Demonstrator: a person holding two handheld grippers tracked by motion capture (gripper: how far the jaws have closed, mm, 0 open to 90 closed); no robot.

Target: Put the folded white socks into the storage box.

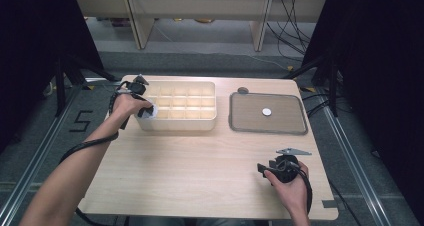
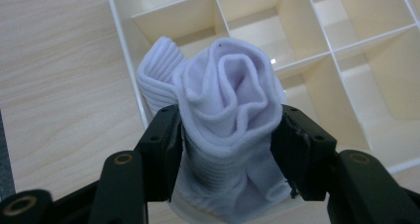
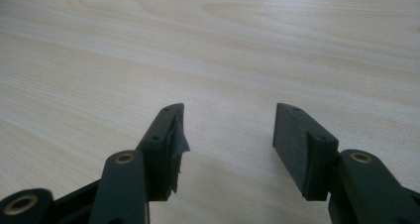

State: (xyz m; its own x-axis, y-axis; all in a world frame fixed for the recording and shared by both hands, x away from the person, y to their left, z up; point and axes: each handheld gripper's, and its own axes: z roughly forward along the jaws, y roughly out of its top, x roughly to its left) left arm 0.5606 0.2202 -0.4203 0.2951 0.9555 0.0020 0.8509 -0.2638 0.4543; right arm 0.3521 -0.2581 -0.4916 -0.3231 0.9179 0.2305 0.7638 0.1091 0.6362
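Note:
A rolled white sock (image 2: 228, 85) stands between the jaws of my left gripper (image 2: 230, 112), with both pads against its sides. It hangs over the near left corner cell of a cream divided organizer box (image 2: 124, 60). In the high view the left gripper (image 1: 145, 111) and the sock (image 1: 151, 110) are at the box's (image 1: 175, 125) front left corner. My right gripper (image 1: 260, 167) rests low over the bare wood at the front right. Its jaws stand apart with nothing between them (image 3: 228, 107).
A grey tray (image 1: 267, 131) lies right of the box with a small white disc (image 1: 267, 112) on it. A small dark round thing (image 1: 243, 90) sits behind the tray. The other cells of the box look empty. Bare tabletop (image 1: 200, 161) lies between the hands.

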